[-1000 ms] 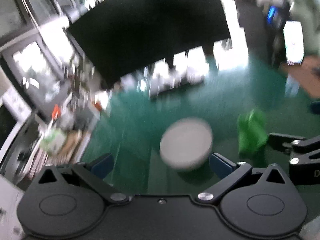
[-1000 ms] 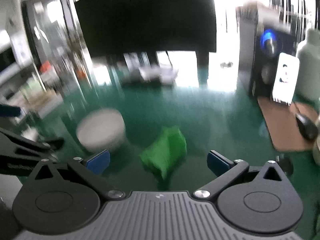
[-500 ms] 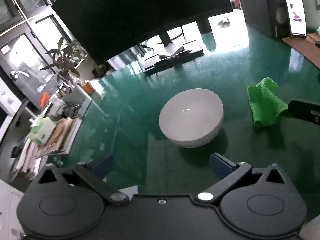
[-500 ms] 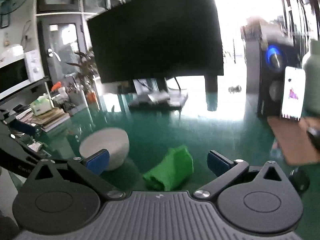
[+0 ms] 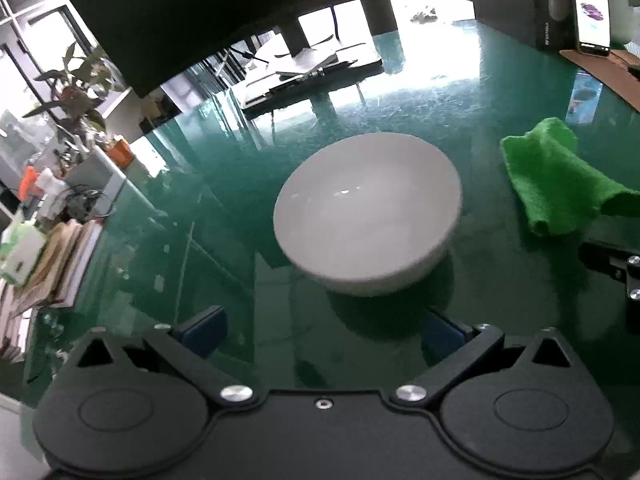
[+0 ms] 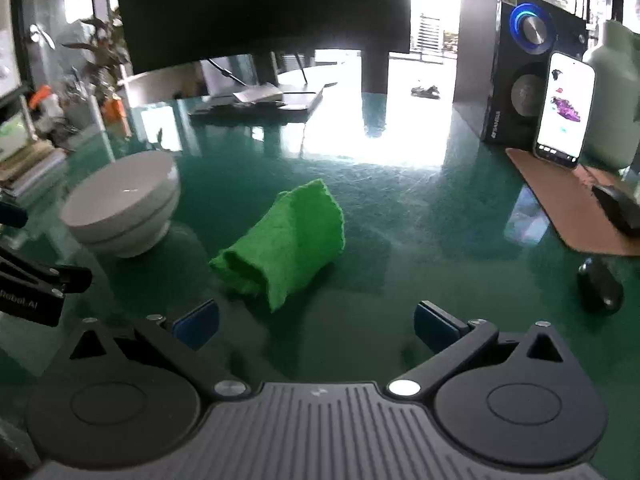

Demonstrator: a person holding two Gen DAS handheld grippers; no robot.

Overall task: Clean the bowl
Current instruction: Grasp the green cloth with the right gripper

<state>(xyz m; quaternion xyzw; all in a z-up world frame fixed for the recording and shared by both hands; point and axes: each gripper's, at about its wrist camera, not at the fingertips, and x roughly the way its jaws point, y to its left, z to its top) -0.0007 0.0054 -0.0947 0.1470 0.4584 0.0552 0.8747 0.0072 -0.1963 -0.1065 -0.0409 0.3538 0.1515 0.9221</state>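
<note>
Green glass desk holds bowl and cloth; left gripper and right gripper, both spread empty, approach; next, the right likely pinches the cloth.

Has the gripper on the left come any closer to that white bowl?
Yes. The left gripper has come closer: the bowl looks larger and lower against the monitor stand.

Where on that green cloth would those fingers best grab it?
Probably the raised folded ridge of the green cloth, nearest the open right gripper. Come from above and straddle the ridge: it stands up off the glossy green table, so there is something to pinch.
</note>
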